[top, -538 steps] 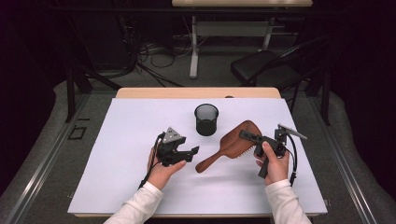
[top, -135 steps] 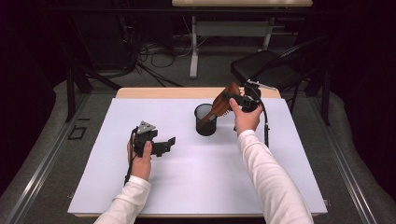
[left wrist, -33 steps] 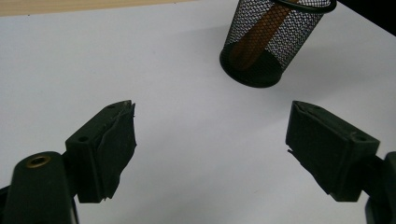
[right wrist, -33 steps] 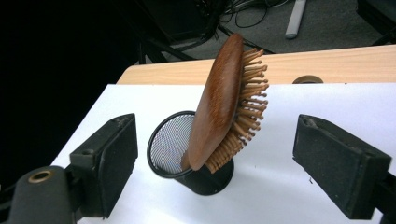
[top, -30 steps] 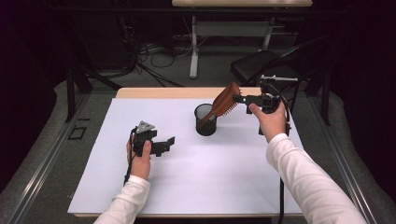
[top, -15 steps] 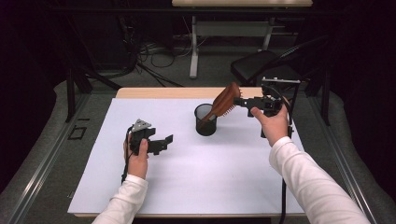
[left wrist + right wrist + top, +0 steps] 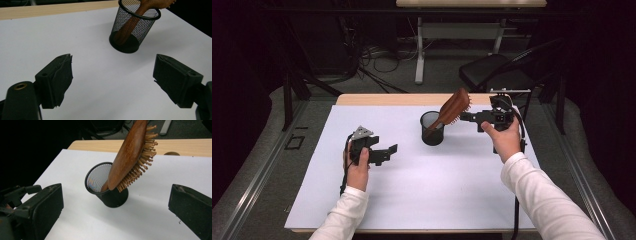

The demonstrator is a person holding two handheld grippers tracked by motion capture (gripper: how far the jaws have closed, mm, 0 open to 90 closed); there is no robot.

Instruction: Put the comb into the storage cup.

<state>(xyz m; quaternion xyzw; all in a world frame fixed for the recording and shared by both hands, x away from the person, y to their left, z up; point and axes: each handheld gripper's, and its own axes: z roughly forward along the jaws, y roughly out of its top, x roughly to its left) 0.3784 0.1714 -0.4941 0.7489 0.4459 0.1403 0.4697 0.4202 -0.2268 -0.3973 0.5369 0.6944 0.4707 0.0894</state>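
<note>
Wooden hairbrush (image 7: 453, 109), upper centre: handle down in mesh pen cup (image 7: 432, 129), leaning on rim, self-supported. Right gripper (image 7: 468, 117) jaws just opened wide, nothing between them; left gripper (image 7: 388, 151) jaws open, empty, idle on bench (image 7: 452, 190).

The hairbrush (image 7: 127, 157) was a warm reddish brown, shiny on its back, and its bristles (image 7: 140, 157) were a lighter tan (like little wooden sticks). The cup (image 7: 106, 187) was black, with a pattern of tiny holes all over, so it looked like a net. The table (image 7: 422, 190) was white on top, with a pale wood-coloured edge at the far side. The left hand-held gripper (image 7: 387, 150) was black with a grey plate on it. The right hand-held gripper (image 7: 469, 117) was black too. The sleeves (image 7: 542, 200) were white. The floor (image 7: 257, 175) was grey.
</note>
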